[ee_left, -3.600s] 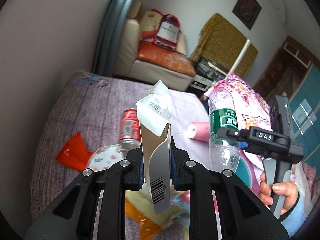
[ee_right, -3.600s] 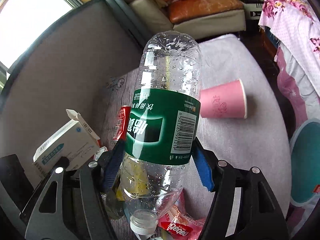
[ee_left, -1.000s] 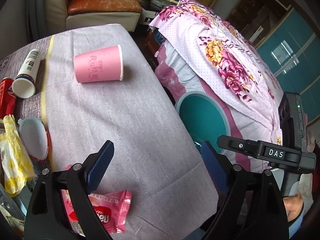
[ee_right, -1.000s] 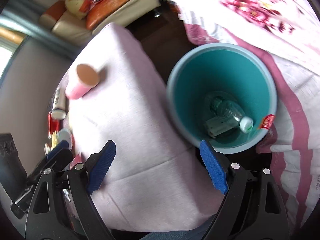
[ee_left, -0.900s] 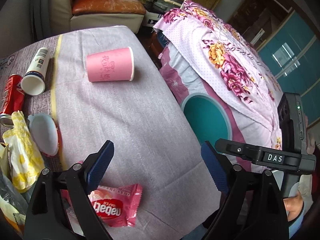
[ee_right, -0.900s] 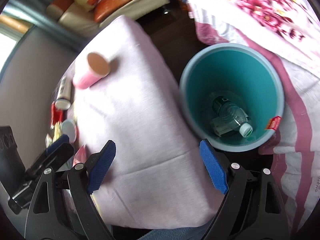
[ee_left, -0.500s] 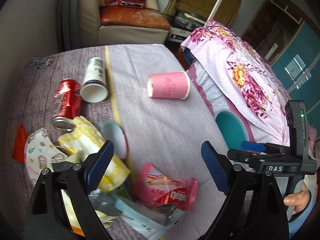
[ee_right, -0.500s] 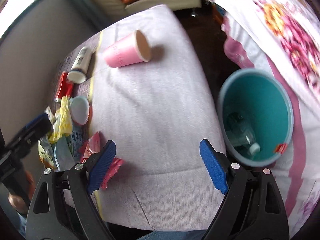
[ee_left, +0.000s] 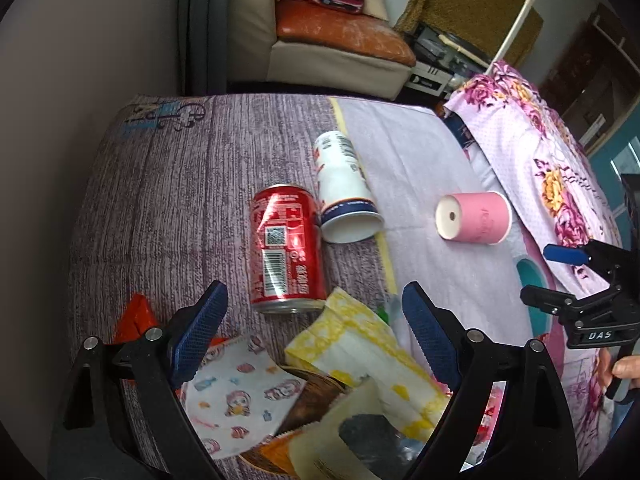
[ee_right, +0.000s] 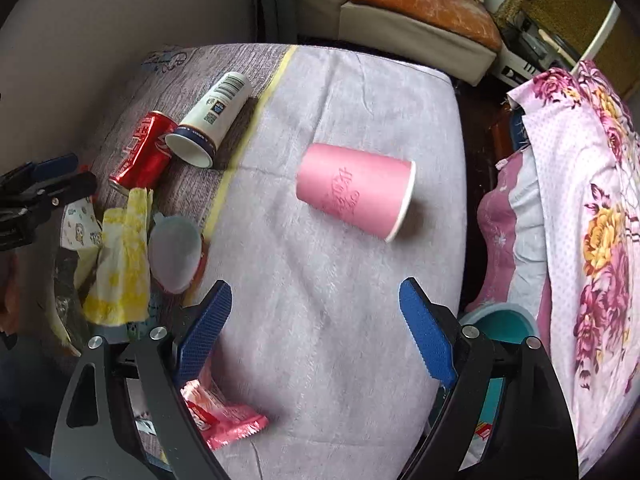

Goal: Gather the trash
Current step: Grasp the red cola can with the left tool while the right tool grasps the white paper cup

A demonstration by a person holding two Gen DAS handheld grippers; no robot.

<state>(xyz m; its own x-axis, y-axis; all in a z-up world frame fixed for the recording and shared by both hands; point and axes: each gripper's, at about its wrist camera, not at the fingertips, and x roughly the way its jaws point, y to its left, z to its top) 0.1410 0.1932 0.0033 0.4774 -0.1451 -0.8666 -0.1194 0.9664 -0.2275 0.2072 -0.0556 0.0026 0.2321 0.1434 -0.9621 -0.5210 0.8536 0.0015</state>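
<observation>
My left gripper [ee_left: 314, 326] is open and empty above the near left trash: a red soda can [ee_left: 285, 254] lying down, a yellow-and-white wrapper [ee_left: 360, 344] and a cartoon-print wrapper [ee_left: 236, 392]. A white paper cup [ee_left: 344, 196] lies beside the can. My right gripper [ee_right: 316, 330] is open and empty over the table, with a pink paper cup [ee_right: 354, 194] lying on its side ahead of it. A red snack wrapper [ee_right: 222, 420] lies by its left finger. The teal bin [ee_right: 502, 322] shows partly behind its right finger.
The table [ee_right: 360, 100] has a grey-and-lilac cloth. A clear lid [ee_right: 174, 254] lies left of centre. A bed with a floral cover [ee_right: 592, 200] stands to the right and a sofa [ee_left: 332, 48] behind the table. A wall runs along the left.
Both grippers dropped the carton and the bottle into the teal bin earlier and have swung back left over the table; the can and wrappers have come under my left gripper.
</observation>
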